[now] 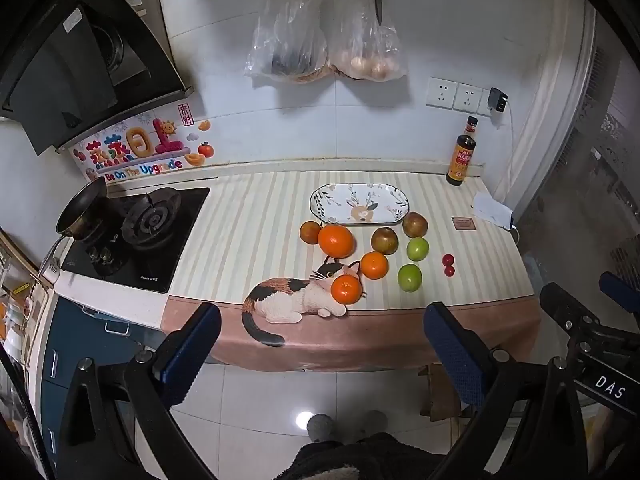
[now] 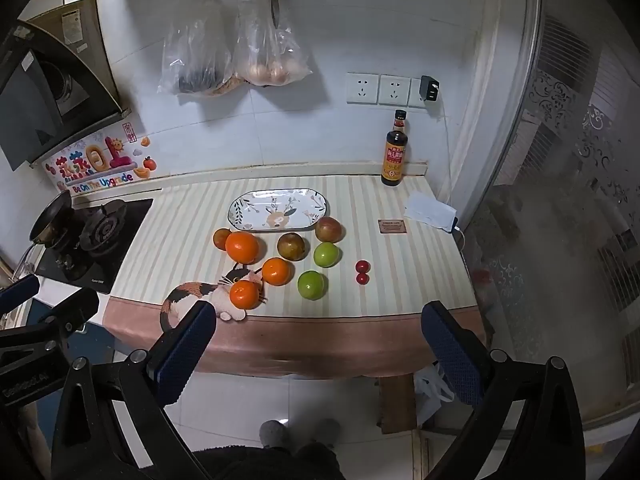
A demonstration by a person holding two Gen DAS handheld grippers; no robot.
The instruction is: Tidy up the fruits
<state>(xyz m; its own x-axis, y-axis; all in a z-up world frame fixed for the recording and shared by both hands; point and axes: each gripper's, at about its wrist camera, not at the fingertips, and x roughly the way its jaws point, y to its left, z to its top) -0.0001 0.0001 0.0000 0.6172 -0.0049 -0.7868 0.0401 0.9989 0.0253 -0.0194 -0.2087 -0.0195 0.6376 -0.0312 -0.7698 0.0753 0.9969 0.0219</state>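
Round fruits on a striped cloth (image 2: 192, 232), near an oval ceramic plate (image 2: 256, 222).
Glossy oranges (image 2: 242, 247) and smooth green fruits (image 2: 311, 285) lie loose; left gripper (image 1: 322, 350) and right gripper (image 2: 316, 346) both gape wide, empty.

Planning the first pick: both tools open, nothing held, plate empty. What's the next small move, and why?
Probably bring the right tool forward and down over the nearer green fruit. Both tools hang open short of the counter edge, the oval plate holds nothing, and that fruit sits apart from its neighbours, closest to this tool.
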